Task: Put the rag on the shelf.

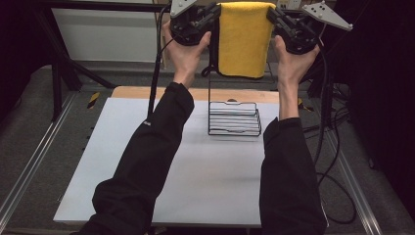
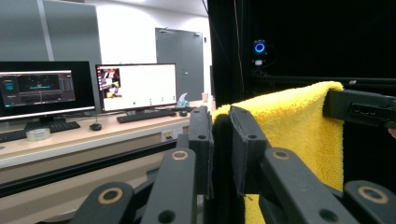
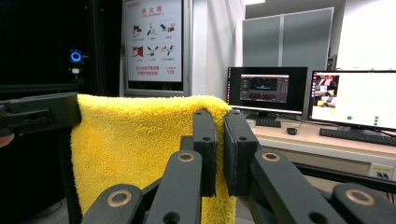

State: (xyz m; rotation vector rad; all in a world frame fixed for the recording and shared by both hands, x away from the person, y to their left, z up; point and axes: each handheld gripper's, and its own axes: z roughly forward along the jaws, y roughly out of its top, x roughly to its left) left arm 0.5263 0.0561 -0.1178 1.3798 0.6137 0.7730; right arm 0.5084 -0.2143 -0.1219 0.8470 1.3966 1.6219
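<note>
A yellow towel (image 1: 243, 38) hangs folded, stretched between my two grippers high above the far side of the table. My left gripper (image 1: 214, 13) is shut on the towel's left top corner, and my right gripper (image 1: 271, 13) is shut on its right top corner. In the left gripper view the jaws (image 2: 220, 135) pinch the towel (image 2: 292, 123), with the other gripper (image 2: 359, 108) holding the far end. In the right gripper view the jaws (image 3: 219, 140) clamp the towel (image 3: 135, 140); the other gripper (image 3: 39, 112) is at the left.
A black wire rack (image 1: 234, 119) with a tall upright rod stands on the white table (image 1: 195, 176), right below the towel. Cables trail off the table's right side. Monitors (image 3: 266, 89) on a desk sit beyond the work area.
</note>
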